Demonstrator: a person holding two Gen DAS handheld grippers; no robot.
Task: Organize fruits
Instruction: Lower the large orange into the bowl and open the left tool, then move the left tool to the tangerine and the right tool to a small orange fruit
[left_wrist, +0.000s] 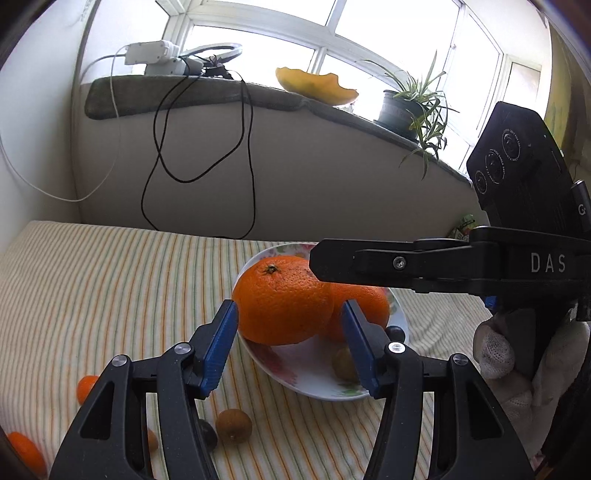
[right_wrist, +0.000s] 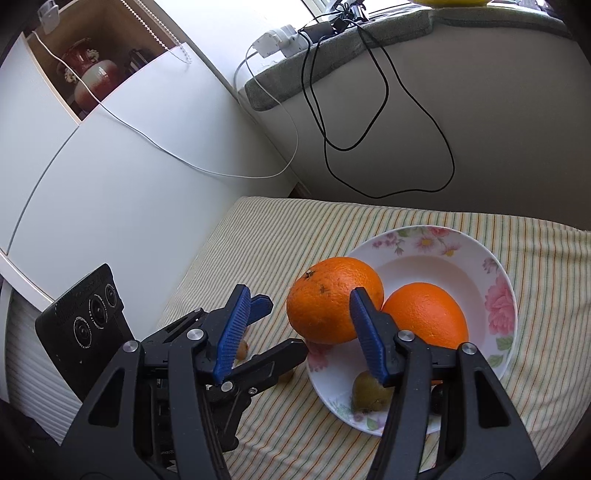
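Note:
A big orange rests on the left rim of a white flowered plate, leaning on a second orange. My left gripper is open, with its blue pads on either side of the big orange; a small gap shows at the pad. My right gripper is open and empty, hovering over the same orange; one of its fingers crosses above the plate. A brown fruit and a dark grape also lie in the plate.
On the striped cloth lie a brown fruit, a dark fruit and two small orange fruits. Black cables hang from the padded sill behind. A gloved hand holds the right gripper.

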